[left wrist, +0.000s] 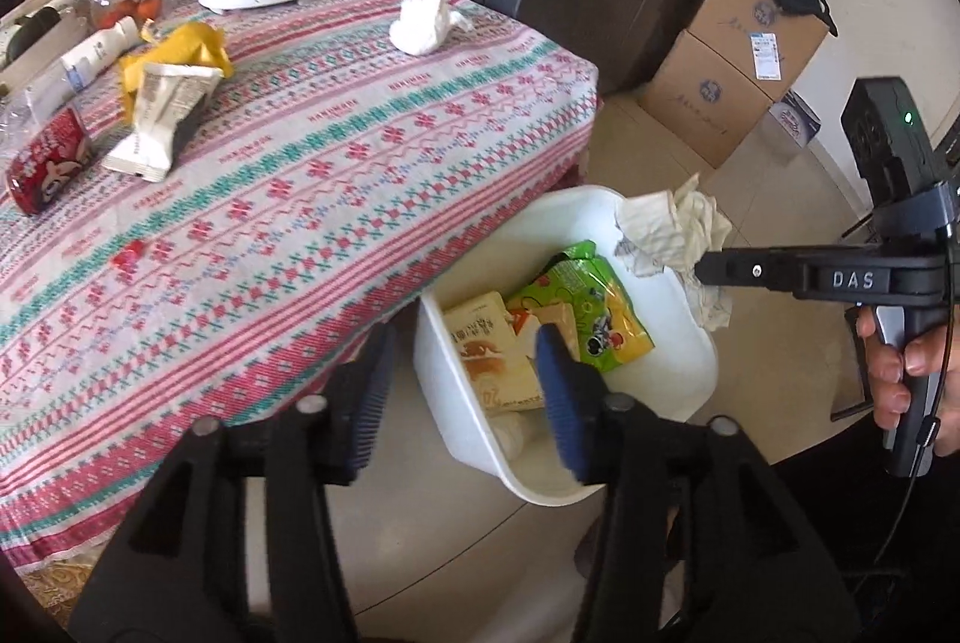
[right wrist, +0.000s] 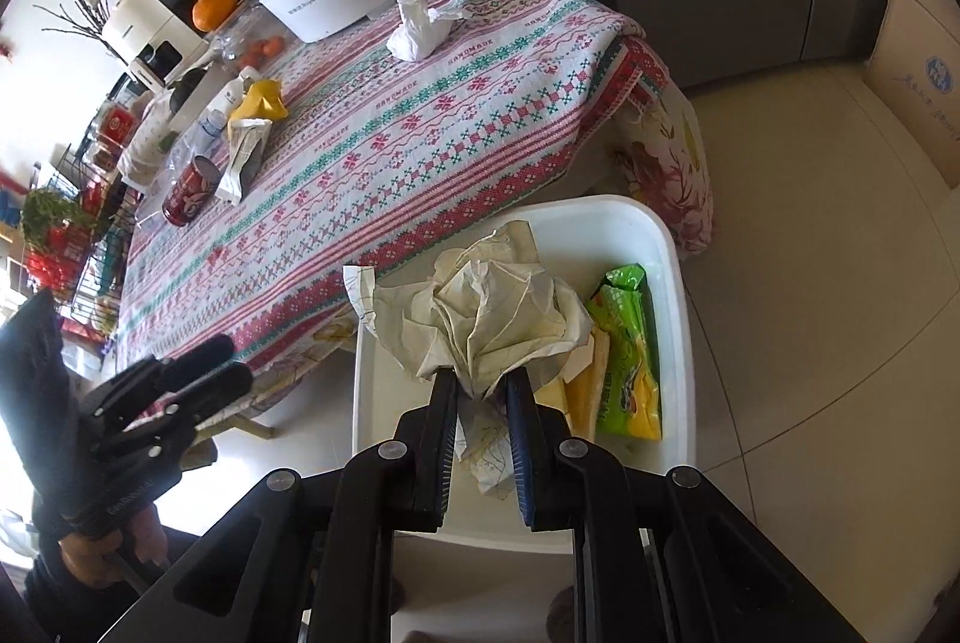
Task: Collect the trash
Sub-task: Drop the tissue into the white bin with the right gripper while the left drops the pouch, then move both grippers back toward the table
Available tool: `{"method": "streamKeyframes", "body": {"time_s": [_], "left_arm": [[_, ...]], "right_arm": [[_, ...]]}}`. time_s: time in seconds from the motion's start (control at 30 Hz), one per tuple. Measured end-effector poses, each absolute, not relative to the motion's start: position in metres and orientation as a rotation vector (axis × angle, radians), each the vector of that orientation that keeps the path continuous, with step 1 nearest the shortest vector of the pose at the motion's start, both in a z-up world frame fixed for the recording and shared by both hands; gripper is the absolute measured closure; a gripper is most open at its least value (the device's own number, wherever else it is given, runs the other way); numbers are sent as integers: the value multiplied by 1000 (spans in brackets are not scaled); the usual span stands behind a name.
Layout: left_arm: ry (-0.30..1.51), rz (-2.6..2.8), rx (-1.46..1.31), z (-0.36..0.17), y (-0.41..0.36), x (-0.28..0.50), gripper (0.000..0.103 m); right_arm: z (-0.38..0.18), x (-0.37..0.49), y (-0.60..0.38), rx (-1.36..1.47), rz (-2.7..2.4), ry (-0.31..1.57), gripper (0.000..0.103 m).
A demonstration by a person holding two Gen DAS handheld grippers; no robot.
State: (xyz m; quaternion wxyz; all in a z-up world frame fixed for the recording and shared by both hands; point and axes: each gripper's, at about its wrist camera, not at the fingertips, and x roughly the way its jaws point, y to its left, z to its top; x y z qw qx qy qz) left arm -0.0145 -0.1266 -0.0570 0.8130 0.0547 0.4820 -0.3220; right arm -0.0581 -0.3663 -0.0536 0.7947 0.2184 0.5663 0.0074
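Your right gripper (right wrist: pixel 480 391) pinches one crumpled paper wad (right wrist: pixel 498 307) above the white bin (right wrist: pixel 672 247), which holds one green snack bag (right wrist: pixel 630 361). Your left gripper (left wrist: pixel 462 391) hangs wide open, empty. One tissue (left wrist: pixel 423 22) and one red can (left wrist: pixel 48 160) lie on the tablecloth (left wrist: pixel 336 175).
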Motion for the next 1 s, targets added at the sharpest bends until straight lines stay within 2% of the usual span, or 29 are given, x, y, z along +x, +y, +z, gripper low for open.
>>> {"method": "streamKeyframes", "body": {"time_s": [0.17,0.27,0.33,0.37,0.73,1.0], "left_arm": [[1017,-645,99,-50,-115,-3,36],[1011,-603,82,-46,-103,6,28],[1006,-574,68,-42,-93,13,25],[1005,-563,60,-40,-88,16,24],[996,-351,-20,-28,-12,77,23],[1058,-320,27,-54,-12,125,23]], "right_arm": [[-62,-55,-363,475,19,1246,82],[-66,-53,-362,473,15,1269,68],[-65,-52,-361,482,1,1275,46],[-63,-51,-361,488,-1,1271,44],[-37,-12,-345,502,29,1243,32],[-22,45,-320,463,74,1243,31]]}}
